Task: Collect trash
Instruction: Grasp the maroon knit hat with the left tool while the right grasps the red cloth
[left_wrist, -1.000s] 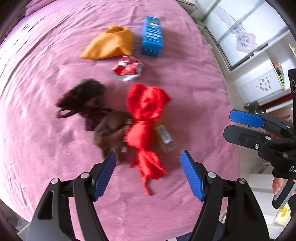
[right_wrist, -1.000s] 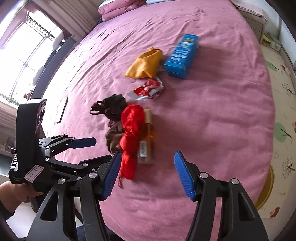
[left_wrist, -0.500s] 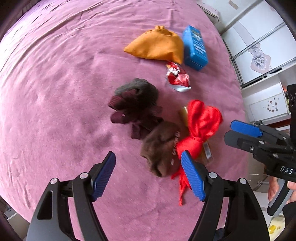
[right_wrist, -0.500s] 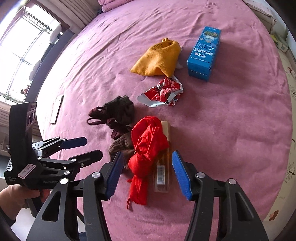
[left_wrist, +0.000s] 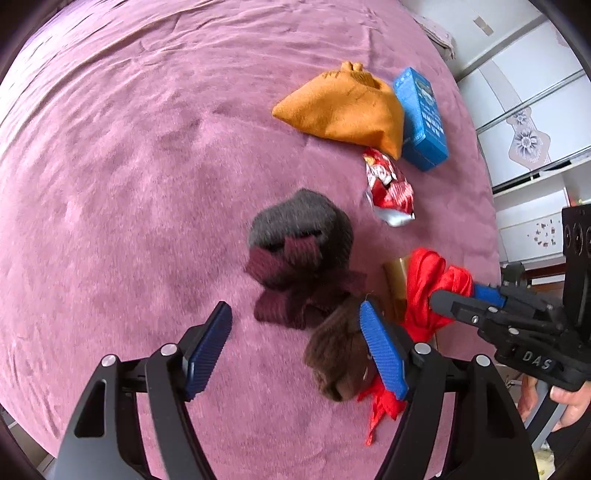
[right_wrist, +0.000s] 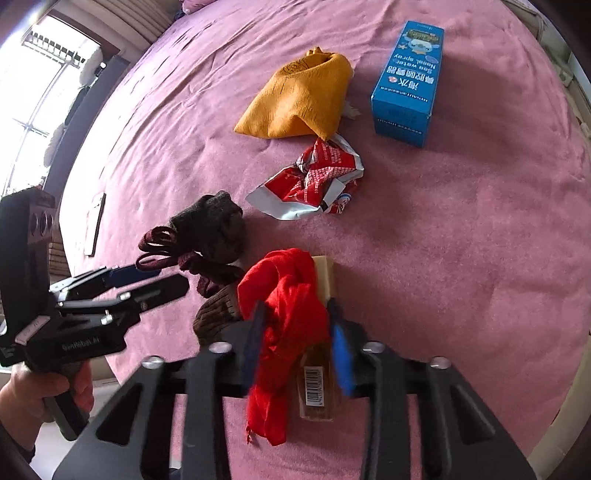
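My right gripper (right_wrist: 297, 343) is closing around the soft red cloth (right_wrist: 291, 310) and stiff clear box (right_wrist: 317, 384) near me, best pinched mid-bundle, while my left gripper (left_wrist: 295, 347) hangs open, empty.

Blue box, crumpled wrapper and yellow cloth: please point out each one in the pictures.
Blue box (right_wrist: 406, 81), right wrist view, on its printed top face.
Crumpled wrapper (right_wrist: 314, 181), right wrist view, on its red middle.
Yellow cloth (left_wrist: 343, 109), left wrist view, on its middle.
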